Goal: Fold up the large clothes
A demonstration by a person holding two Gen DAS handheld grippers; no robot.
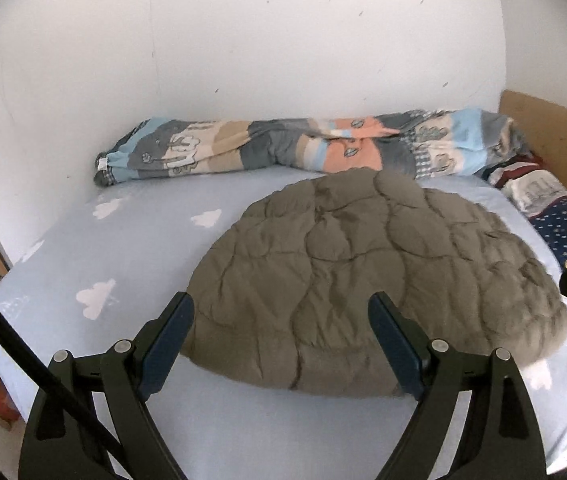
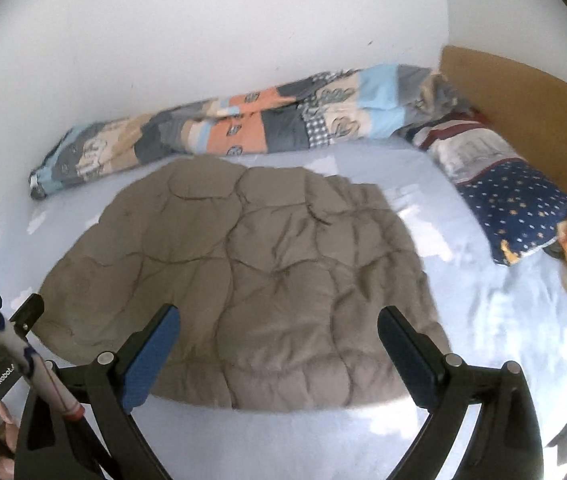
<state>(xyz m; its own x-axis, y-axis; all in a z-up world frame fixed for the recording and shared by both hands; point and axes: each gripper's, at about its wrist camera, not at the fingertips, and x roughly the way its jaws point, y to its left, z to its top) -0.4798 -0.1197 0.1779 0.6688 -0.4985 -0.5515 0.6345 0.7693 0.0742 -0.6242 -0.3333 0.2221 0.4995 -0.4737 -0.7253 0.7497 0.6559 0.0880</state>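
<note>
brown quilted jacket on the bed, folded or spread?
Folded, it seems: the brown quilted jacket lies flat on the bed sheet as one compact rounded-rectangular pad, no sleeves or collar showing. How many layers: cannot tell.

Grey-brown quilted jacket (image 1: 363, 280): matt padded cloth, stitched into puffy panels with creased seams, lying on a smooth pale-blue bed sheet (image 1: 131, 248) with a faint sheen where light falls. Rolled patchwork duvet (image 1: 283, 148) and starred pillow (image 2: 519, 208): soft printed cloth; headboard (image 2: 523, 100): matt brown wood. Left gripper (image 1: 283, 344) and right gripper (image 2: 279, 352): matt black plastic, blue pads (image 2: 151, 360), small bright metal rivets.
</note>
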